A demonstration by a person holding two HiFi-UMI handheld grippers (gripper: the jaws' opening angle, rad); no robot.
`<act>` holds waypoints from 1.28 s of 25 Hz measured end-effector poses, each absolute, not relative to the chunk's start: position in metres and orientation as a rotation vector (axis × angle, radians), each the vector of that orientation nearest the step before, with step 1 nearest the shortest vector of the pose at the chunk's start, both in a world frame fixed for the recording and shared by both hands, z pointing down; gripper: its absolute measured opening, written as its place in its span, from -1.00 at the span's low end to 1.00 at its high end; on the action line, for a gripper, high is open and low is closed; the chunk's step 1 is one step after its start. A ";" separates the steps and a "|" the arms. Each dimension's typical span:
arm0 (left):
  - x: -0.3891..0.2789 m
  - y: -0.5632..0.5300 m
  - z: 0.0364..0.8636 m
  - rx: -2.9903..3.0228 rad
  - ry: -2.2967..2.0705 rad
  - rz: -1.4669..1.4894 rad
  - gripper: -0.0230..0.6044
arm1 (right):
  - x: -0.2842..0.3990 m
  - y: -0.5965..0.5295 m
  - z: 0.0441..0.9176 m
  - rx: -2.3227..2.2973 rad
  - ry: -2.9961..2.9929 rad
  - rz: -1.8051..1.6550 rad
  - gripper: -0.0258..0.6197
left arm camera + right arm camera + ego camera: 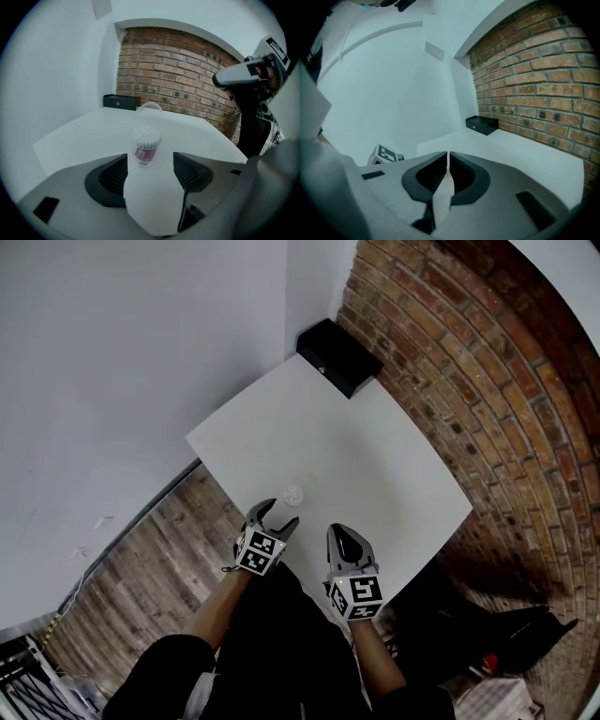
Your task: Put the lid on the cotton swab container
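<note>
cotton swab container (146,145): standing upright on the white table (375,456), close to the edge nearest the person and about midway along it; its open top is showing packed white swab heads, and a pink label is facing the left gripper view
lid (151,108): clear and round, sitting on the table just beyond the container toward the table's middle, apart from it; no gripper is touching it
left gripper (281,512): hovering over the table's near edge with its jaws standing wide apart; the container is showing in the gap just ahead of the fingertips, and the pads are not pressing on it
right gripper (342,532): hanging just beside the left one over the same near edge, with its jaws pressed together and nothing between them; it is pointing toward the table's far corner
black box (339,357): sitting at the table's far corner, where the brick wall (487,362) is meeting the white wall (141,343)
person: reaching both forearms forward, in dark sleeves, one gripper in each hand
floor (141,559): wood planks showing off the table's left edge
</note>
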State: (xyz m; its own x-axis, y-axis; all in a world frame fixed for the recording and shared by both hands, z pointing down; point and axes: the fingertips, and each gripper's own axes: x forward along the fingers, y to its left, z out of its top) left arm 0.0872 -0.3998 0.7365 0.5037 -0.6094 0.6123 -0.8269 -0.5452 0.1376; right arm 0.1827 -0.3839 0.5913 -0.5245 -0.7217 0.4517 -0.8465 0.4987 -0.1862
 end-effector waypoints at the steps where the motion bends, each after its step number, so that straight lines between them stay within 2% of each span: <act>1: 0.088 -0.399 0.738 2.330 -1.178 0.711 0.01 | 0.182 -0.383 0.592 1.314 -2.433 0.562 -0.85; 21: 0.093 -0.423 0.756 2.361 -1.071 0.823 0.00 | 0.157 -0.429 0.598 1.285 -2.401 0.565 -0.84; 25: 0.092 -0.427 0.757 2.370 -1.074 0.812 -0.14 | 0.157 -0.435 0.608 1.275 -2.373 0.574 -0.84; 29: 0.093 -0.429 0.758 2.385 -1.047 0.821 -0.17 | 0.157 -0.441 0.622 1.214 -2.340 0.588 -0.84; 32: 0.094 -0.428 0.758 2.406 -1.018 0.831 -0.18 | 0.157 -0.447 0.631 1.167 -2.323 0.615 -0.66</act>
